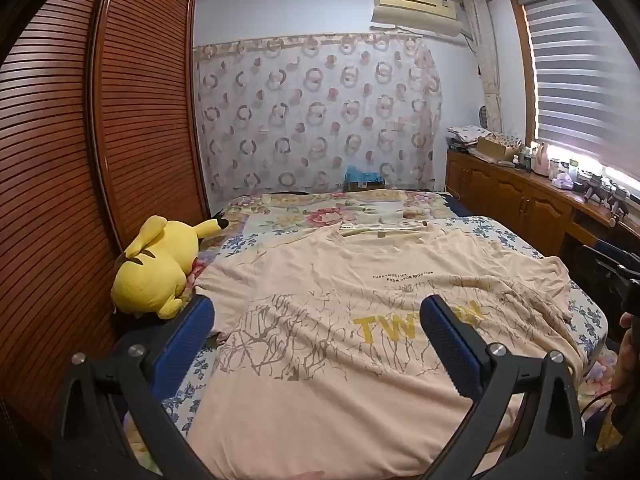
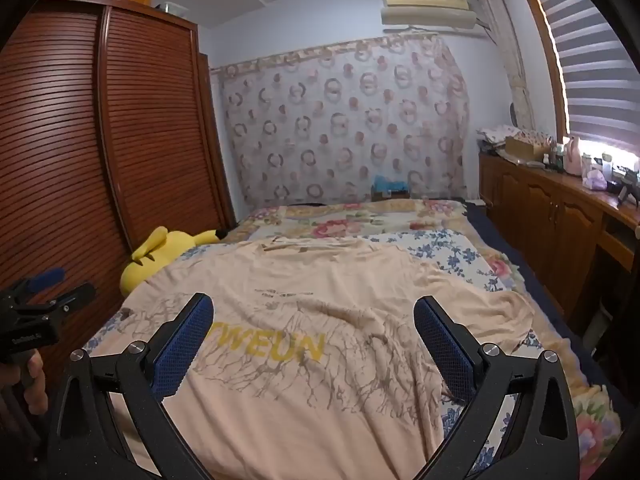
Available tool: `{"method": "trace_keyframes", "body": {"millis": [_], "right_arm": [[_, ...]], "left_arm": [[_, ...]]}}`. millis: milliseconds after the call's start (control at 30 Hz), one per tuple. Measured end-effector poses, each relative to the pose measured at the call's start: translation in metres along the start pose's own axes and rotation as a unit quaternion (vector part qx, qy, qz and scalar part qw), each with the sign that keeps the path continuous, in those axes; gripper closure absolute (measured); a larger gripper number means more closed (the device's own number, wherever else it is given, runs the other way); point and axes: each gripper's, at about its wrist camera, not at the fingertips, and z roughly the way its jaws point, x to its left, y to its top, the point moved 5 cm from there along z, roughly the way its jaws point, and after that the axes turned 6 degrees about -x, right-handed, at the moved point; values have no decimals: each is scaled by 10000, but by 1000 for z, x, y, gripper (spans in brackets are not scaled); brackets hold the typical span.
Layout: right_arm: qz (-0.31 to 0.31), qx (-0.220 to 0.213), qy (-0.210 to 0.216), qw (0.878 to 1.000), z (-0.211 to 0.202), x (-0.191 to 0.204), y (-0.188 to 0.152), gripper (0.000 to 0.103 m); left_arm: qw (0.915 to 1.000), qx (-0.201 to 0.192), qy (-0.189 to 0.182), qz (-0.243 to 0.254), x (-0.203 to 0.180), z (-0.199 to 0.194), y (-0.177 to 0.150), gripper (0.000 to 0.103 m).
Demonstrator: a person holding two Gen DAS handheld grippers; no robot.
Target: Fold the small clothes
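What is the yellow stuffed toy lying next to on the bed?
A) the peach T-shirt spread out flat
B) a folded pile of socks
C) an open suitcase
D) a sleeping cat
A: the yellow plush toy lies by the left edge of the peach T-shirt, spread flat on the bed.

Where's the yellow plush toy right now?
The plush toy lies on the bed's left edge against the wardrobe, touching the T-shirt's left sleeve.

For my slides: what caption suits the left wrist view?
Open hand-held gripper above a peach T-shirt spread on the bed.
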Motion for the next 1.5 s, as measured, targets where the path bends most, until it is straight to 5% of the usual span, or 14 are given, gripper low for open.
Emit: {"method": "trace_keyframes", "body": {"millis": [1500], "right_arm": [[-36, 13, -20, 10000, 1, 2, -3, 1]], "left_arm": [[10000, 22, -6, 4, 0, 0, 0, 0]]}}
